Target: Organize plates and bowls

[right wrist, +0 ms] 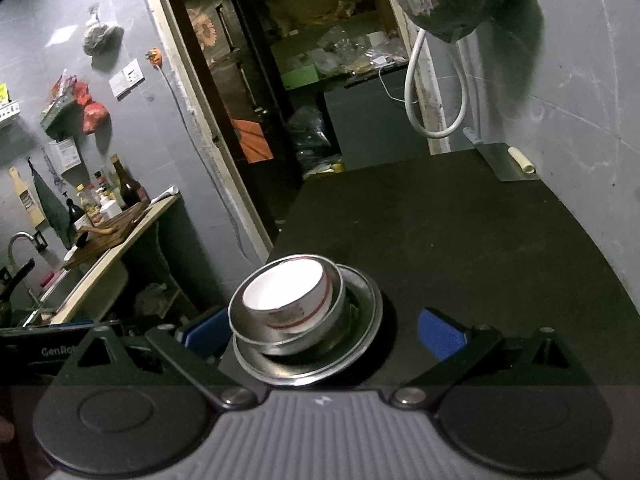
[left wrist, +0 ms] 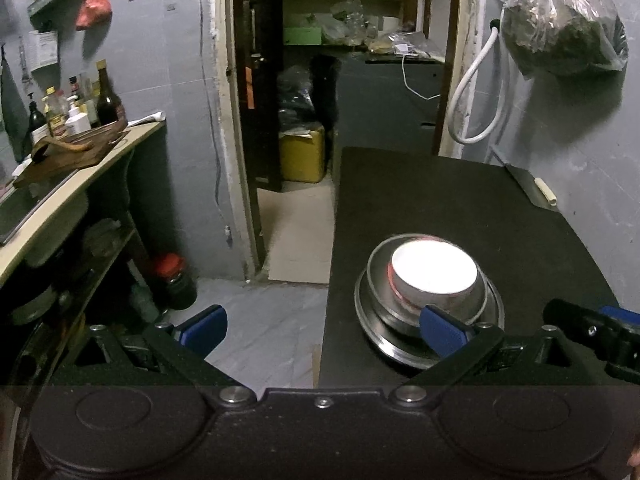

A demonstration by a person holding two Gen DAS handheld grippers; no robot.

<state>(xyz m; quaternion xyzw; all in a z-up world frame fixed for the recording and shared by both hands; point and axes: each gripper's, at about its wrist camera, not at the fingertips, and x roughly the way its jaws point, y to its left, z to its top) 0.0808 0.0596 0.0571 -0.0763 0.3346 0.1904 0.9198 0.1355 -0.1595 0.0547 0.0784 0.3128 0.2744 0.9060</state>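
Blue pads tip both fingers of our left tool (left wrist: 322,326), which in the left wrist view stands spread wide and holds nothing; its left finger hangs over the floor beside the dark tabletop (left wrist: 460,208), and its right pad (left wrist: 444,330) overlaps the near rim of the steel plate (left wrist: 396,346), though we cannot tell whether it touches. On that plate sits a steel bowl (left wrist: 378,280), and inside it a white bowl (left wrist: 434,274) with a red band, all stacked near the tabletop's left edge. At the far right of this view we see part of another black tool with a blue tip, close to the stack. A cleaver (left wrist: 528,188) lies at the far corner by the wall, well apart, and a bag of greens (left wrist: 560,24) hangs above it. In the right wrist view, our right tool (right wrist: 322,332) is likewise wide open and empty, the stack lying between its fingers and closer to the left one. The white bowl (right wrist: 286,294) sits tilted inside the steel bowl (right wrist: 240,312) on the plate (right wrist: 360,344). This view alone shows a faucet (right wrist: 18,244) over the sink counter at left.
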